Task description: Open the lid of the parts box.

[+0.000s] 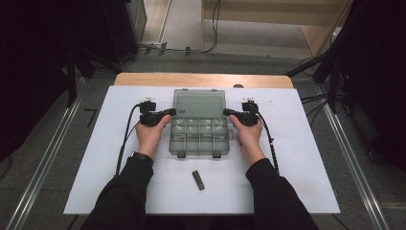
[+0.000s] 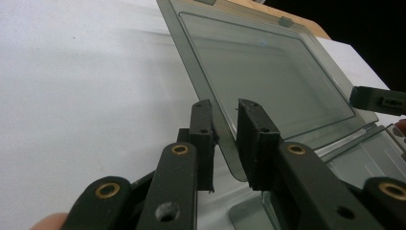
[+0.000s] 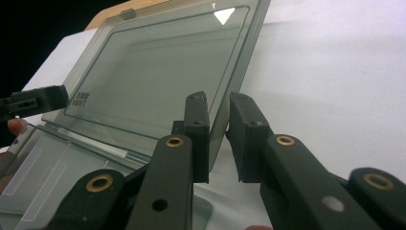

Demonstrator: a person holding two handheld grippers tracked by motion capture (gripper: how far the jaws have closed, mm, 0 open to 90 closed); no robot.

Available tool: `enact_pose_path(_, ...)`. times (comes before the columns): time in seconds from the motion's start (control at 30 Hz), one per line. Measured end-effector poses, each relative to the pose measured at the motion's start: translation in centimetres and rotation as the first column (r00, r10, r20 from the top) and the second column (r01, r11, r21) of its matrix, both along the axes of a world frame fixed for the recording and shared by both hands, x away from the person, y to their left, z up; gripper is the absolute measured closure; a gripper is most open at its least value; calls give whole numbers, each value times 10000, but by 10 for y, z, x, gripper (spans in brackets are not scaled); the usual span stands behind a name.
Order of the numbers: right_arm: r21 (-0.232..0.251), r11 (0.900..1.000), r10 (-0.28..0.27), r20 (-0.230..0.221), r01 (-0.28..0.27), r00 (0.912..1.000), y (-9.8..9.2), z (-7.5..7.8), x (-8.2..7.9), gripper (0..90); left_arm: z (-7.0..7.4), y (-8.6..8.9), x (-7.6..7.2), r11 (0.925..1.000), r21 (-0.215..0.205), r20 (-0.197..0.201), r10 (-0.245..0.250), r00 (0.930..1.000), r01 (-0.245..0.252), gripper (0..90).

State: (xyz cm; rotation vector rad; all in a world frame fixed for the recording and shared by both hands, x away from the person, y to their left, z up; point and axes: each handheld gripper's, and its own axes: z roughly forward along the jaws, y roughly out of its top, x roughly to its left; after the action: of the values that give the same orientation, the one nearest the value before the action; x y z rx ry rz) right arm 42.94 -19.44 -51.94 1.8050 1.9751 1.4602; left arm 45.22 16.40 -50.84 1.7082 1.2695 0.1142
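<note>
White board covers the table (image 1: 287, 191), with dark floor and cables beyond it. At its middle lies a smoky plastic organiser box (image 1: 199, 135), its lid (image 1: 198, 102) swung up and back on the far side so the compartments lie exposed. The left gripper (image 1: 168, 113) straddles the lid's left edge, and in the left gripper view the lid's edge (image 2: 225, 139) stands between the jaws with a visible gap on one side. The right gripper (image 1: 228, 112) sits likewise at the right edge, with a gap between one jaw and the lid (image 3: 158, 81), so neither claw seems to clamp. Opening looks essentially done; what seems left is letting go of the lid. A small dark stick (image 1: 198, 179) lies untouched near the table's front edge, well apart from the box.
</note>
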Motion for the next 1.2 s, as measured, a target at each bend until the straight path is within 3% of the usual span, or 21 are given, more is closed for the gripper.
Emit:
enact_pose_path(0.37, -28, 10000, 8, -73, -8, 10000, 0, 0, 0, 759, 0, 0, 0, 10000, 29, -53, -8, 10000, 8, 759)
enact_pose_path(0.5, -325, 9995, -13, -3, 13, 10000, 3, 1, -1, 756, 0, -1, 0, 10000, 60, -43, 3, 10000, -3, 759)
enact_pose_path(0.77, -264, 9996, -46, -46, 45, 10000, 3, 0, -1, 752, 0, -1, 0, 10000, 93, -96, -8, 10000, 9, 756)
enact_pose_path(0.93, -323, 9995, 12, -26, -13, 10000, 3, 0, -1, 746, 0, -3, -1, 9996, 276, 65, -83, 9999, 81, 746)
enact_pose_path(1.0, -291, 9996, 21, -35, -22, 10000, 2, 0, -1, 741, 2, -3, -2, 9994, 314, 237, -172, 9996, 165, 700)
enact_pose_path(1.07, -212, 9998, -39, 49, 40, 10000, 2, 0, -2, 679, 4, -2, -3, 9993, 352, 367, -101, 9993, 88, 630)
enact_pose_path(1.2, -469, 9987, -165, 644, 195, 9978, 2, 4, -6, 476, 7, 3, -7, 9998, 128, 723, -166, 9972, 157, 495)
